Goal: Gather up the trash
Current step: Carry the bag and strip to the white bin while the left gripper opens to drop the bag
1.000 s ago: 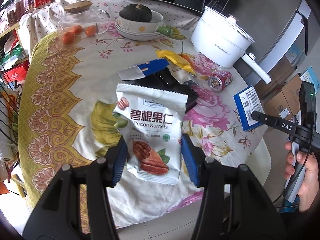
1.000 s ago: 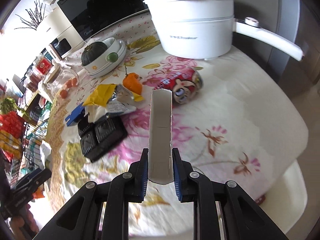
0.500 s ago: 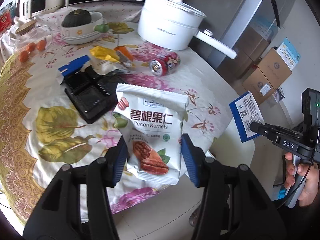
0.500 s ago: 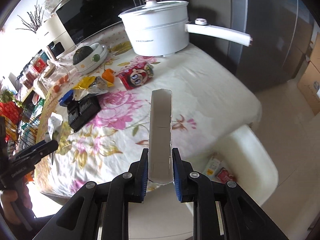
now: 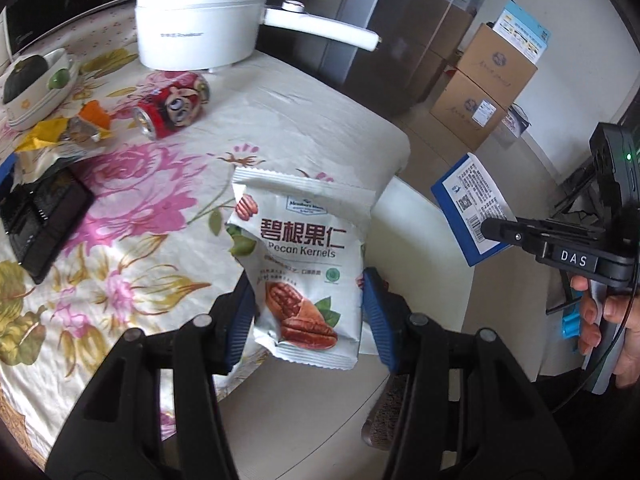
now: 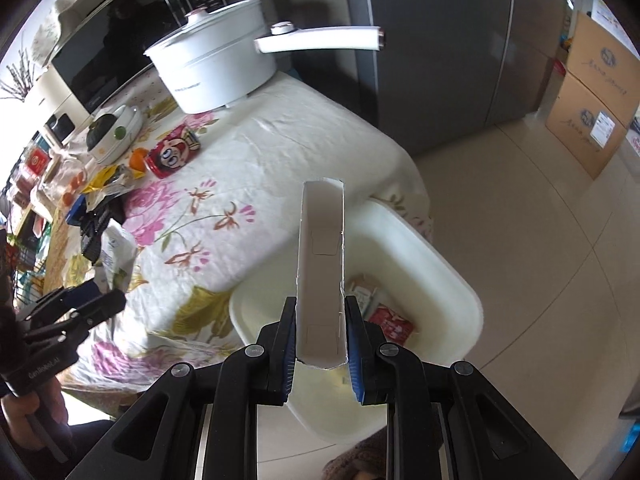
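Left wrist: left tongs (image 5: 307,312) grasp pecan bag (image 5: 300,264) | right tongs (image 6: 320,340) grasp carton (image 6: 321,272)

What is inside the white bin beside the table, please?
In the white bin, some packaging lies at the bottom: a red-and-white packet and paler cartons. The flattened box in the right gripper covers the rest.

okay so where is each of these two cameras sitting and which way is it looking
Left wrist: on the left gripper, looking down along its fingers past the pecan bag over the table edge; a hand shows.
Right wrist: on the right gripper, looking down past the flattened carton into the white bin.
Shared: red can, white pot.
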{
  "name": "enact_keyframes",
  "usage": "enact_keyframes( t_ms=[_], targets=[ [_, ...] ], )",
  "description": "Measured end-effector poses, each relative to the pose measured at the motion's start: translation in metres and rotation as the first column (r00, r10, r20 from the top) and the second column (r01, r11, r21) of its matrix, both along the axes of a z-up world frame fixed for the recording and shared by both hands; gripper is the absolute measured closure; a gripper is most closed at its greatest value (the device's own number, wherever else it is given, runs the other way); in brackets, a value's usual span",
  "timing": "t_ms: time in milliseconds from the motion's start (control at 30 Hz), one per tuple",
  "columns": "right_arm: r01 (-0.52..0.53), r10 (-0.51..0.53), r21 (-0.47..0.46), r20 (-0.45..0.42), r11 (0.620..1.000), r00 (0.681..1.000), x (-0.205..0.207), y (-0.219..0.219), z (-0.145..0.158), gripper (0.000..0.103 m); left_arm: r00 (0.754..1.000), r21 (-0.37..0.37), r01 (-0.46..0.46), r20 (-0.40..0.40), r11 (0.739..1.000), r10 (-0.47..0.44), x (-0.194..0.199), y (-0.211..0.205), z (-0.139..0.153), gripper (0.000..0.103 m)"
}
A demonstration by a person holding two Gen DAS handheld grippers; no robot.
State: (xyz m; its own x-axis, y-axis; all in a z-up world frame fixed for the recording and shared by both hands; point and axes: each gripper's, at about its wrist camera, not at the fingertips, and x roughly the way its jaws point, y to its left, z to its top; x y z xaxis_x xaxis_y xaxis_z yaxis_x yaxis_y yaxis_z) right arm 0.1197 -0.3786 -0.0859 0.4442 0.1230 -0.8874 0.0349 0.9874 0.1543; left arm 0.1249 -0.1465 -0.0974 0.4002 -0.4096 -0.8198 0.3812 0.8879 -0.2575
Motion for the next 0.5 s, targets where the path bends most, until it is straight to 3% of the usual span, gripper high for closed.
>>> enact_keyframes(
  t_ms=[233,500],
  targets=[
    [0.026,-0.026,-0.006,-0.022,1.000,0.999,-0.006,-0.027,-0.007,0.080,0.994,0.014,0.113,-0.003,0.994,-0.113,-0.002,-0.052,-0.018,0.049],
    [0.061,-0.061,-0.008,-0.037,0.998,0.997,-0.012,-0.048,-0.013,0.080,0.986,0.017,0.169,0.009,0.985,-0.169,-0.002,-0.079,-0.030,0.048]
  ],
)
